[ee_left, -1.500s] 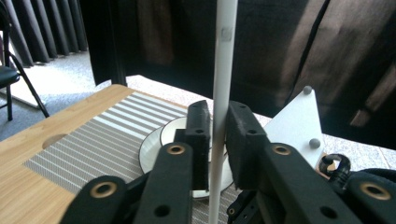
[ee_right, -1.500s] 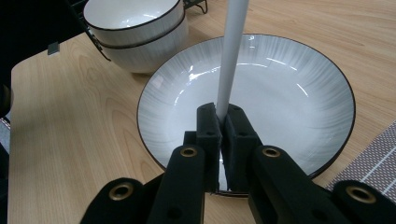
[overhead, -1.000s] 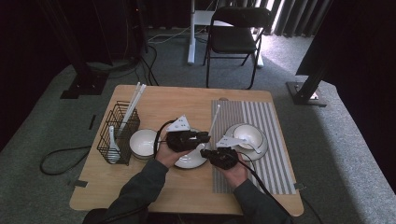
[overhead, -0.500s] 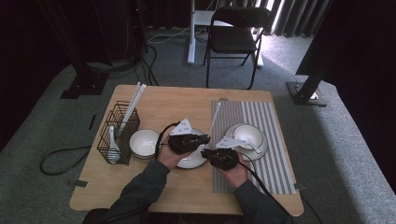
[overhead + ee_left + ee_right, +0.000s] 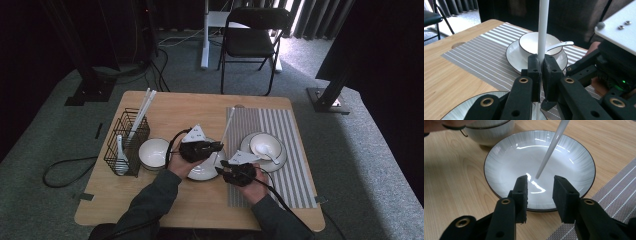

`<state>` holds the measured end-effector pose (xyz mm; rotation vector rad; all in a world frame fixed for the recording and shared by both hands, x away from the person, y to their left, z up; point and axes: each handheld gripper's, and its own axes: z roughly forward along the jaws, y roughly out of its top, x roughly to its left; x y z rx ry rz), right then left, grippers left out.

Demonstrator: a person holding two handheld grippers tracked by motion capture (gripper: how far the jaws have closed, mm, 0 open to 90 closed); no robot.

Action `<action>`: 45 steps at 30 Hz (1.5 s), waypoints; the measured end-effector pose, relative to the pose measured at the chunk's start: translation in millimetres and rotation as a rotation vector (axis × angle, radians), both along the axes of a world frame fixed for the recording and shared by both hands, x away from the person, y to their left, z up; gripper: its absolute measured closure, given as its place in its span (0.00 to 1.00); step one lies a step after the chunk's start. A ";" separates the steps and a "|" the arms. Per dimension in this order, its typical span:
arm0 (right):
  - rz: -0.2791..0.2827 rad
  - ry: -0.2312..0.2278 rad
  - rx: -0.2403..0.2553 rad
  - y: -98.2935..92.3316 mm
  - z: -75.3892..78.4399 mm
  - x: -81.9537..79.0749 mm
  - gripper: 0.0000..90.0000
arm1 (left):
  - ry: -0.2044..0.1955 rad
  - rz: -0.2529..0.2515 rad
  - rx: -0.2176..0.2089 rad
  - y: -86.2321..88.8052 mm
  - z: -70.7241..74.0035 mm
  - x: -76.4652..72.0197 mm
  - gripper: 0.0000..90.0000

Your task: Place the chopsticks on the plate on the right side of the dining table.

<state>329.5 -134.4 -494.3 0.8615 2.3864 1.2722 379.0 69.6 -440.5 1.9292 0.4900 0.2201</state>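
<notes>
A long white chopstick (image 5: 225, 131) stands steeply over a shallow white plate (image 5: 199, 172) at the table's middle. My left gripper (image 5: 216, 147) is shut on the chopstick (image 5: 542, 30), its pads (image 5: 534, 68) pinching the shaft on both sides. My right gripper (image 5: 222, 169) sits just right of the plate and is open; its jaws have just been opening. In the right gripper view the chopstick (image 5: 551, 148) ends at the mouth of the right gripper (image 5: 540, 187), over the plate (image 5: 506, 162), touching neither pad.
A striped placemat (image 5: 292, 150) on the right carries a bowl on a saucer (image 5: 255, 142) with a white spoon (image 5: 269, 152) in it. A white bowl (image 5: 152, 152) and a black wire basket (image 5: 116, 145) with chopsticks and a spoon stand on the left. A folding chair (image 5: 252, 35) stands beyond the table.
Both hands stay where they were beside the plate. The white chopstick keeps its steep tilt.
</notes>
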 end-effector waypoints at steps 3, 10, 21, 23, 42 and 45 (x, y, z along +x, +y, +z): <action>0.004 -0.003 -0.013 -0.7 -1.1 -1.5 0.68 | -0.001 0.001 0.002 0.4 0.2 1.8 0.95; 0.005 -0.008 -0.025 -6.9 -5.1 -5.0 0.61 | 0.000 0.003 0.003 0.3 -0.6 7.1 0.95; 0.012 -0.006 -0.061 -19.9 -12.9 -13.8 0.59 | -0.012 0.002 0.034 -7.5 0.5 15.2 0.95; 0.014 -0.003 -0.072 -22.0 -14.9 -15.4 0.58 | -0.011 0.000 0.037 -9.3 0.3 16.5 0.95; 0.039 0.015 -0.113 -28.7 -28.6 -25.7 0.55 | -0.006 -0.014 0.072 -26.2 -9.8 28.1 0.95; 0.039 0.020 -0.115 -29.2 -29.8 -26.4 0.55 | -0.007 -0.015 0.077 -28.4 -11.1 30.7 0.95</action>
